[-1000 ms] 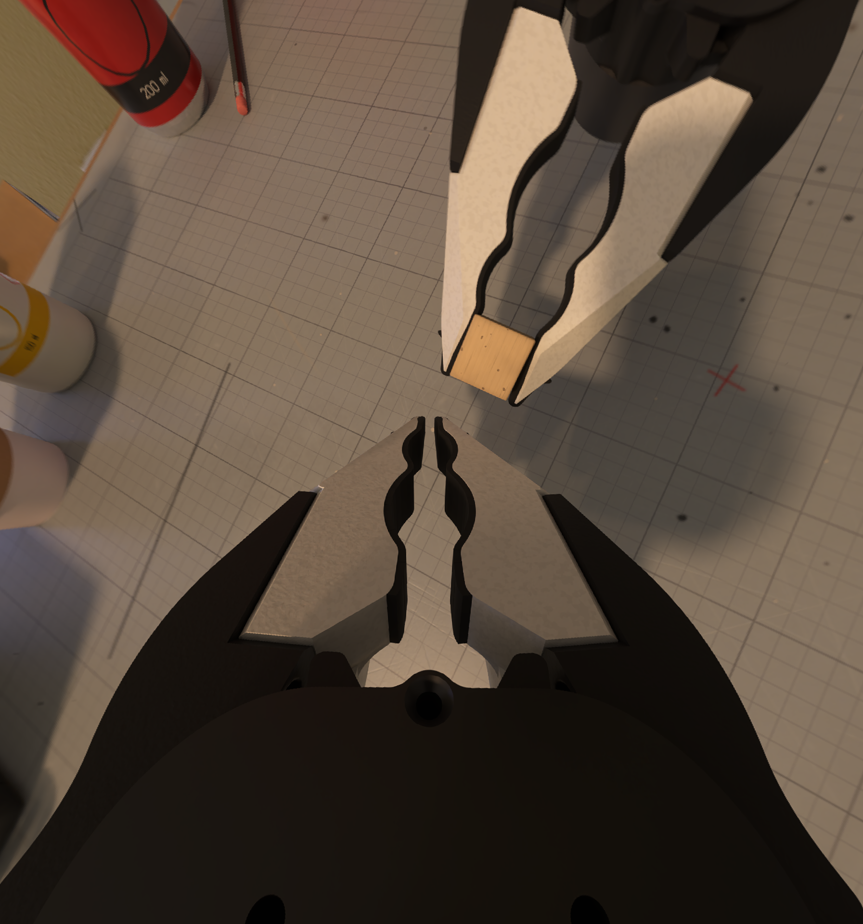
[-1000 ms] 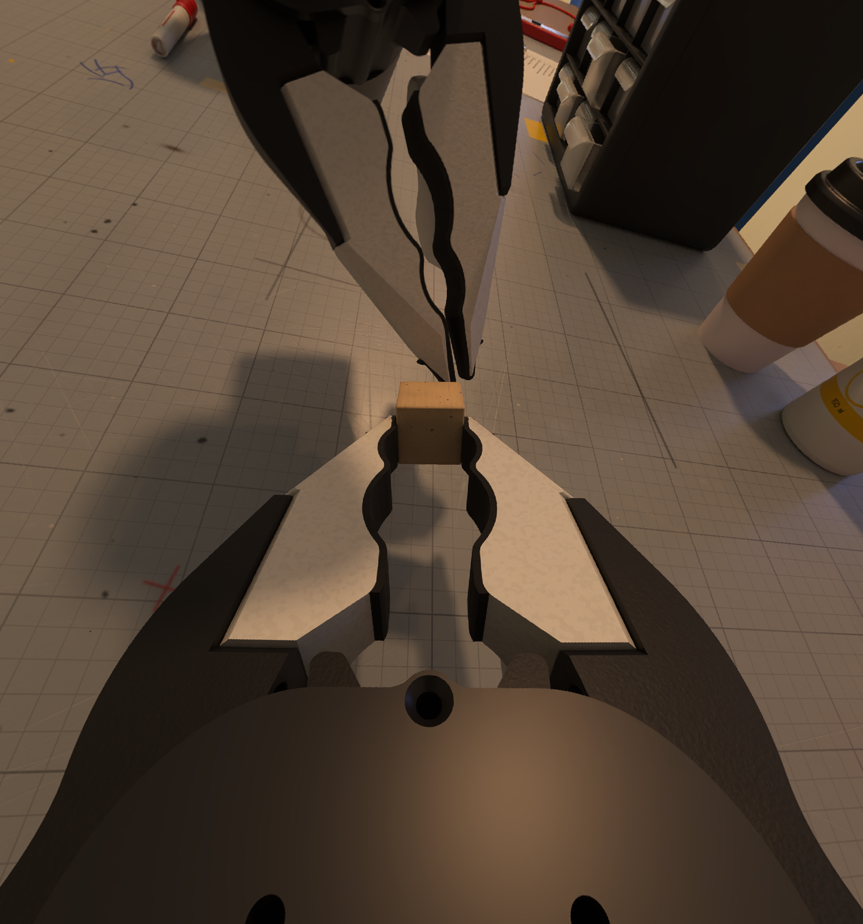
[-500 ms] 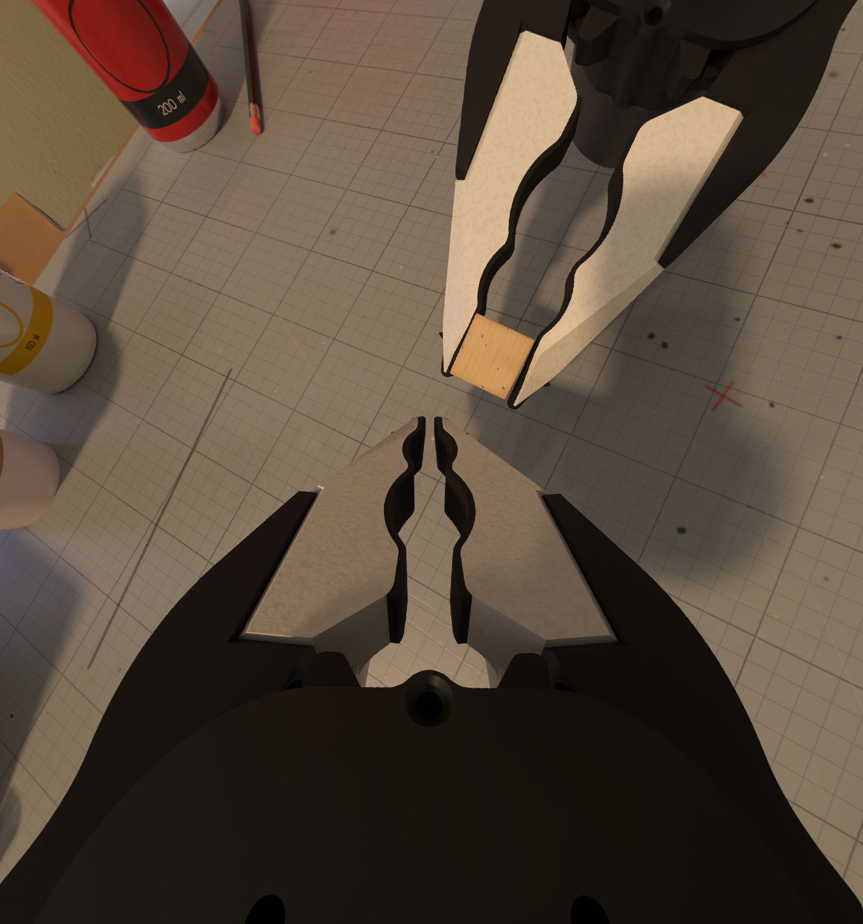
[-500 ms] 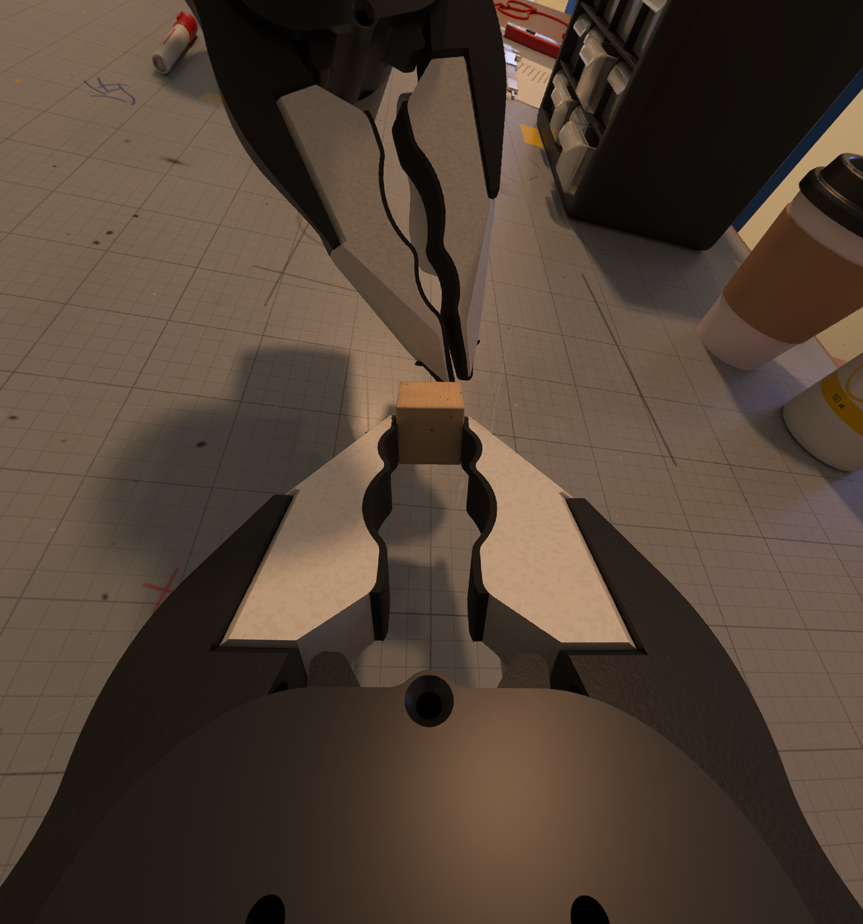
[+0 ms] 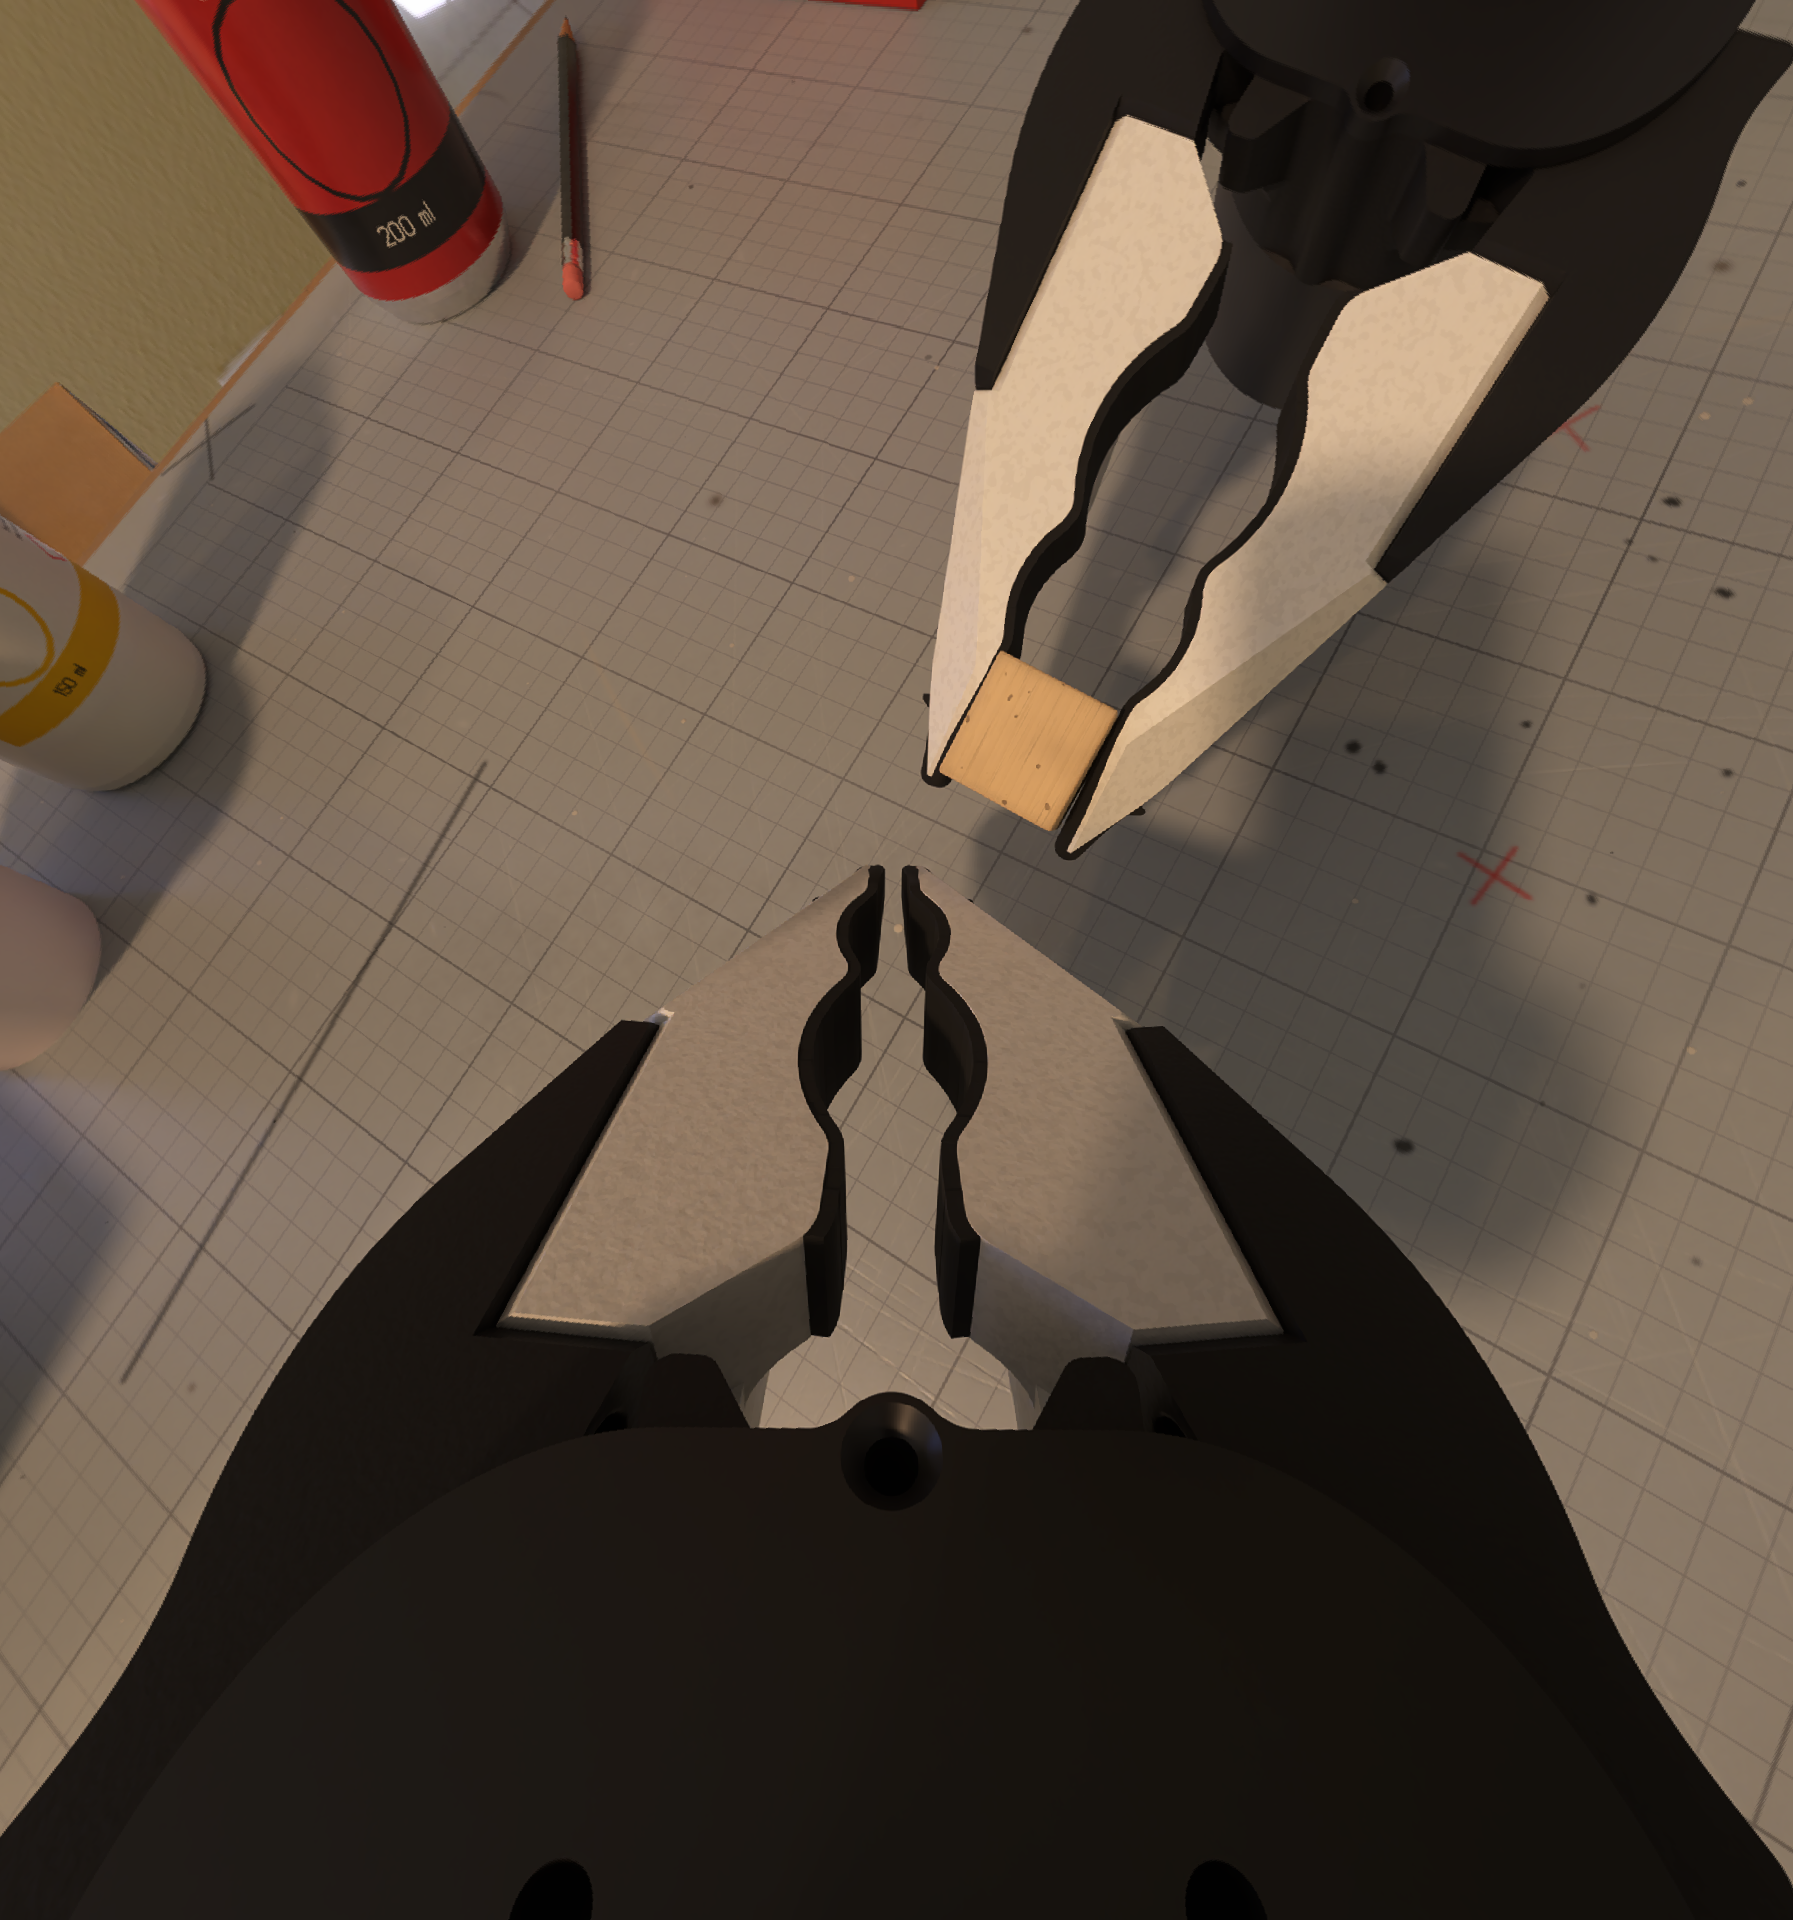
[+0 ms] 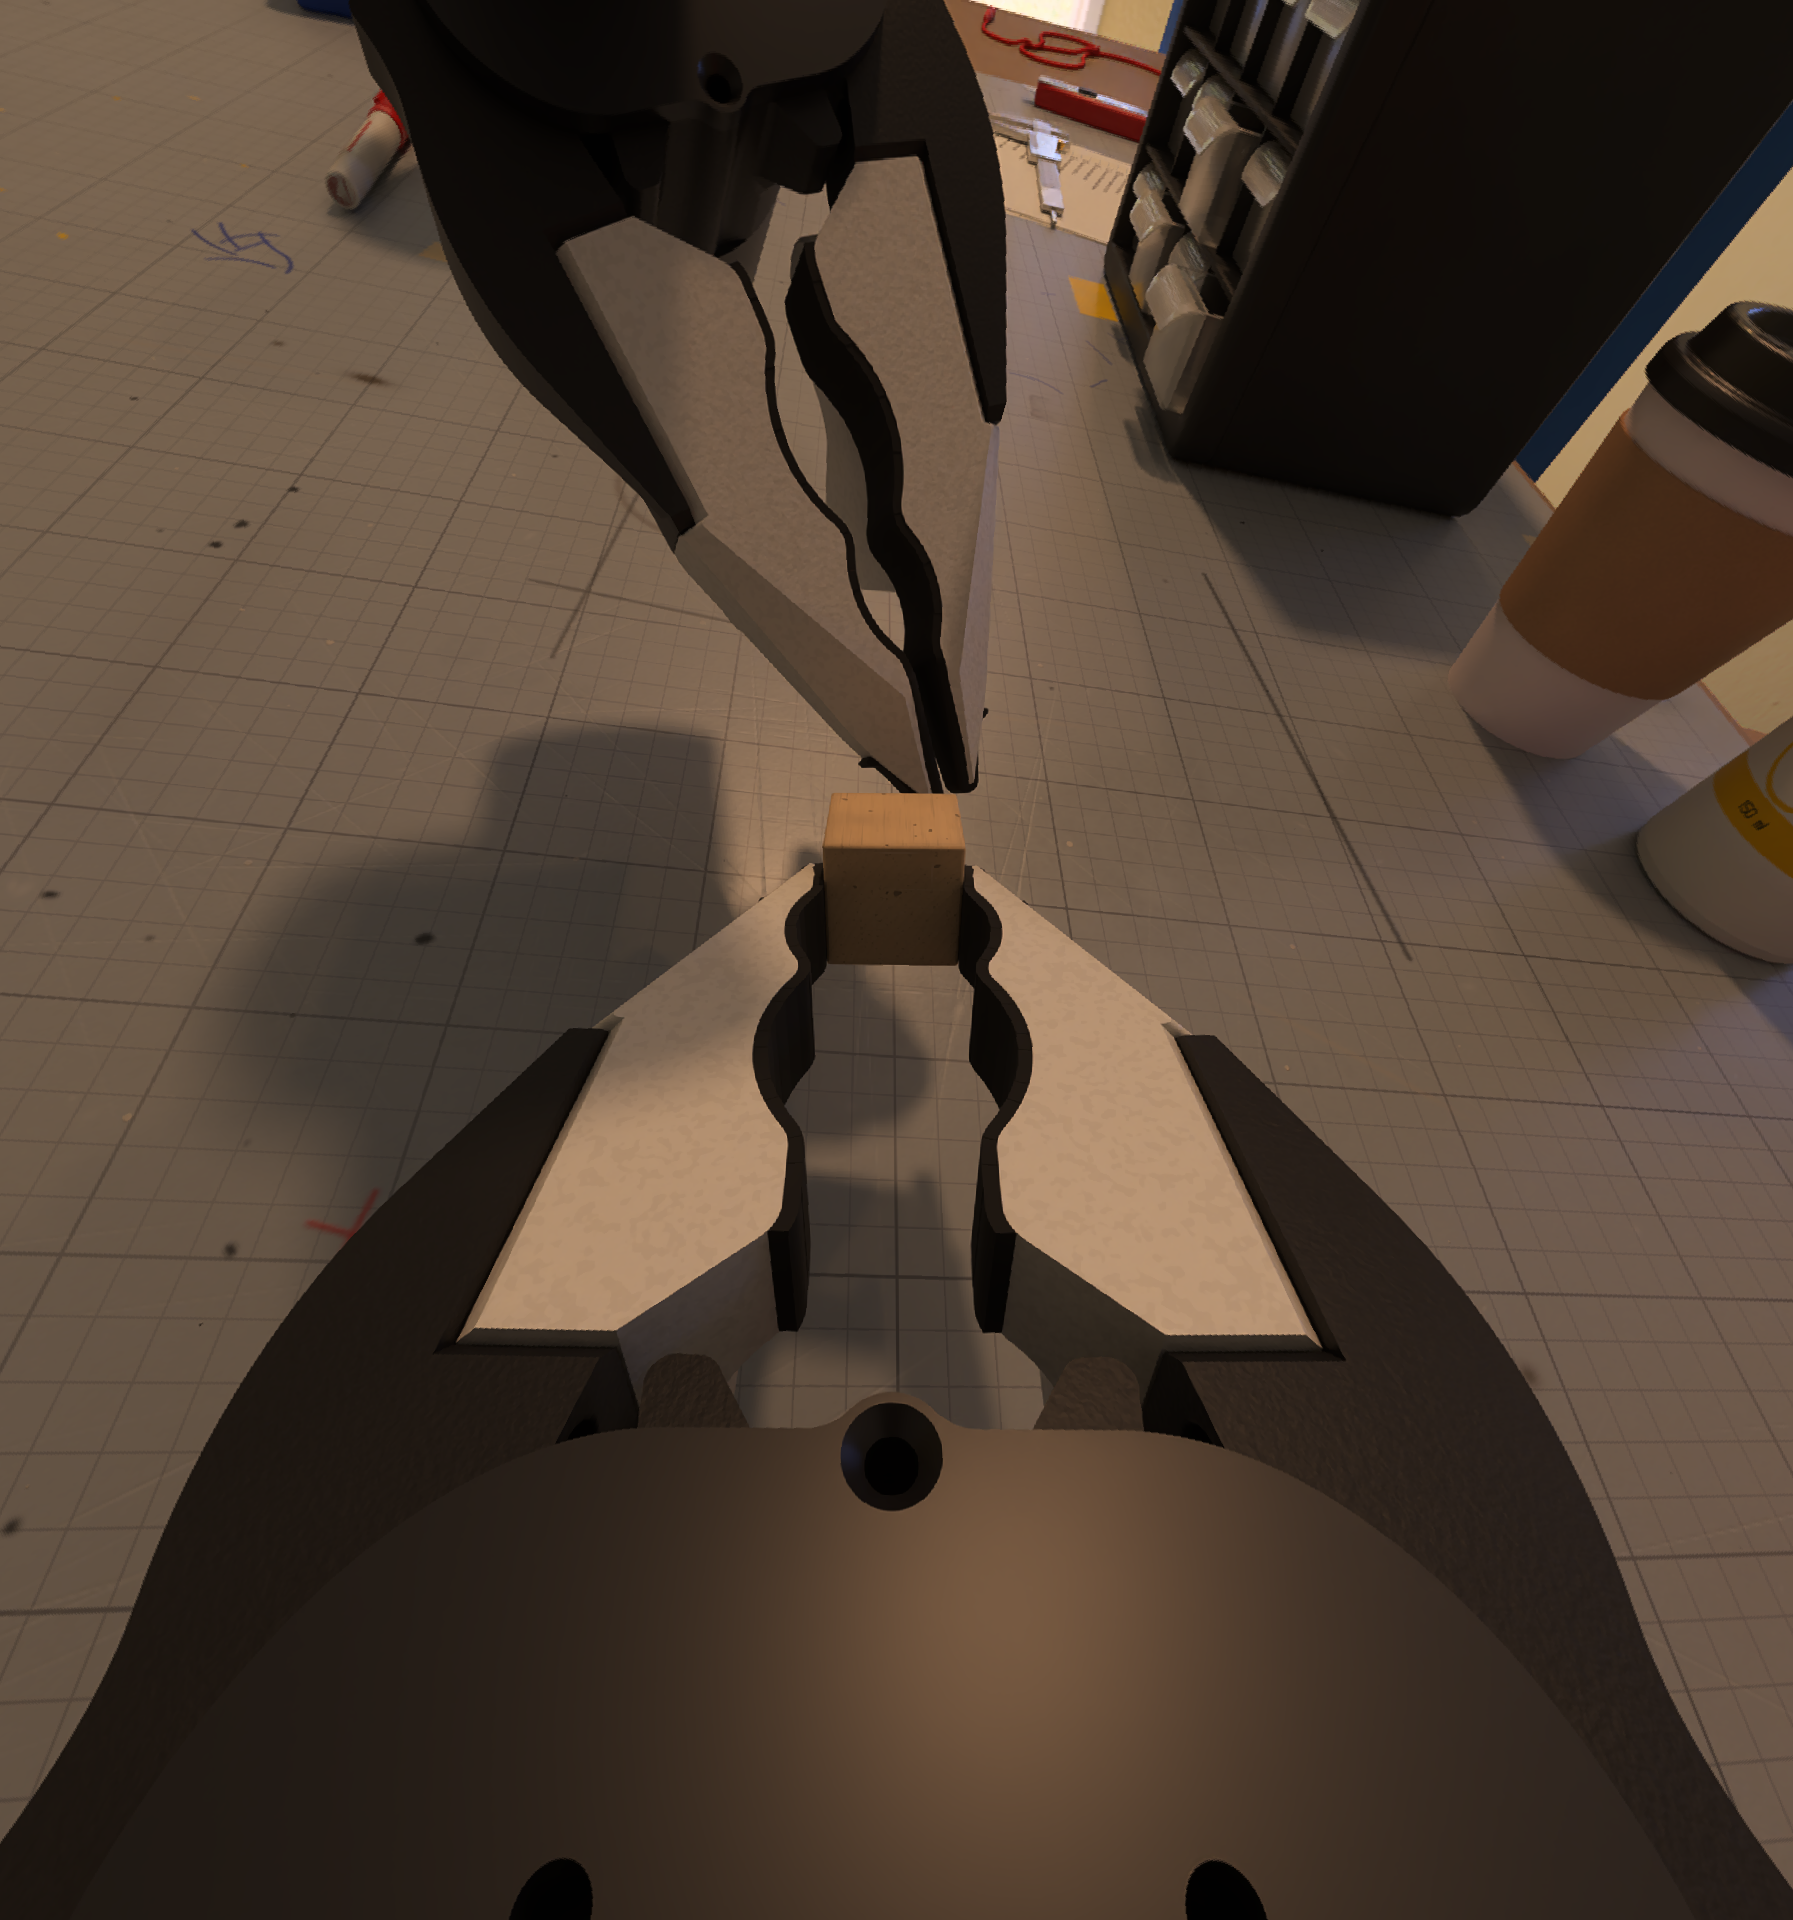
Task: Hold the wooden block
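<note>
A small wooden block (image 6: 894, 894) is clamped between the fingertips of my right gripper (image 6: 894, 883), above the grey grid mat (image 6: 248, 623). In the left wrist view the same block (image 5: 1029, 743) sits between the right gripper's white fingers (image 5: 1017, 769), ahead and to the right. My left gripper (image 5: 892, 878) is shut and empty, its tips just short of the block. In the right wrist view the left gripper (image 6: 939, 774) points down with its tips right behind the block.
A red-and-black can (image 5: 352, 145), a pencil (image 5: 572, 156), a white-and-yellow can (image 5: 50, 665) and a paper coffee cup (image 6: 1681, 540) stand at the mat's side. A black organiser (image 6: 1391, 239) and a marker (image 6: 362, 156) lie farther off.
Both grippers have risen a little above the mat, so the surroundings have slid slightly in both views. The right gripper's hold on the block is unchanged; the left stays shut.
</note>
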`<action>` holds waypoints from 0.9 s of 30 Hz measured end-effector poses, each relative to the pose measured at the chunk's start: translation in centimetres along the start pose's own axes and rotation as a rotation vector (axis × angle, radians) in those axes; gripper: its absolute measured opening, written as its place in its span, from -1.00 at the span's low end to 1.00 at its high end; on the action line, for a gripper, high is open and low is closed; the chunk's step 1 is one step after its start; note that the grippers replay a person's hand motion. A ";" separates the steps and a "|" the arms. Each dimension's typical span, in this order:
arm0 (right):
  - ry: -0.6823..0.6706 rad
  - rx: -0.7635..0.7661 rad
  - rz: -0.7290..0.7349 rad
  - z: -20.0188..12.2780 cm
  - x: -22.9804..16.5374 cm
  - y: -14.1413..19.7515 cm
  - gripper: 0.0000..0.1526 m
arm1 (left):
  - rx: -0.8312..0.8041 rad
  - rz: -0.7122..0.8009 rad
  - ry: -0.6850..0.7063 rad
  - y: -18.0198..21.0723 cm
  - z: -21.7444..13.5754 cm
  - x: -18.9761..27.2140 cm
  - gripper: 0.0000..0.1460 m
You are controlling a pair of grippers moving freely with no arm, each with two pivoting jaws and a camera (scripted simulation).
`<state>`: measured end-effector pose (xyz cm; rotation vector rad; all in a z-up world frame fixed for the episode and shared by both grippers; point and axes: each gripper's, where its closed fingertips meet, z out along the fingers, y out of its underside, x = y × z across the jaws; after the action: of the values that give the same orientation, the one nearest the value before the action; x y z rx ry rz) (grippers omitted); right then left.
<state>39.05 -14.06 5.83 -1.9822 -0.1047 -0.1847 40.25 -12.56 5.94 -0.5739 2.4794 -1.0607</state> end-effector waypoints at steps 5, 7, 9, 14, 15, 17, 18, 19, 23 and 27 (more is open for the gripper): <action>0.003 -0.003 -0.002 0.0 0.0 0.0 -0.68 | 0.003 0.002 -0.018 0.1 0.1 0.0 -0.96; 0.002 -0.003 0.001 0.0 0.0 0.0 -0.68 | -0.011 0.038 -0.047 0.1 0.1 -0.1 -0.96; 0.005 -0.005 -0.003 0.0 0.1 0.1 -0.68 | -0.021 0.057 -0.062 0.0 0.1 -0.1 -0.96; 0.004 -0.004 -0.004 0.0 0.0 0.0 -0.68 | 0.026 -0.051 -0.001 0.0 0.1 0.0 -0.96; 0.003 -0.001 -0.004 0.0 0.0 0.0 -0.68 | 0.036 -0.072 0.010 0.0 0.0 -0.1 -0.96; 0.005 -0.003 -0.005 0.1 0.0 0.0 -0.68 | 0.035 -0.065 0.003 0.0 0.1 -0.1 -0.96; 0.007 -0.004 -0.006 0.1 0.0 0.0 -0.68 | 0.023 -0.042 -0.011 0.0 0.1 -0.1 -0.96; 0.007 -0.005 -0.006 0.0 0.1 0.0 -0.68 | 0.008 -0.011 -0.026 0.0 0.1 -0.1 -0.96; 0.010 -0.008 -0.005 0.0 0.2 0.1 -0.68 | -0.035 0.084 -0.075 0.0 0.2 -0.2 -0.96; 0.012 -0.009 -0.006 -0.1 0.2 0.2 -0.68 | -0.014 0.035 -0.046 -0.1 0.3 -0.2 -0.96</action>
<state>39.24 -14.18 5.74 -1.9895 -0.1017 -0.2011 40.59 -12.68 5.86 -0.5505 2.4501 -1.0068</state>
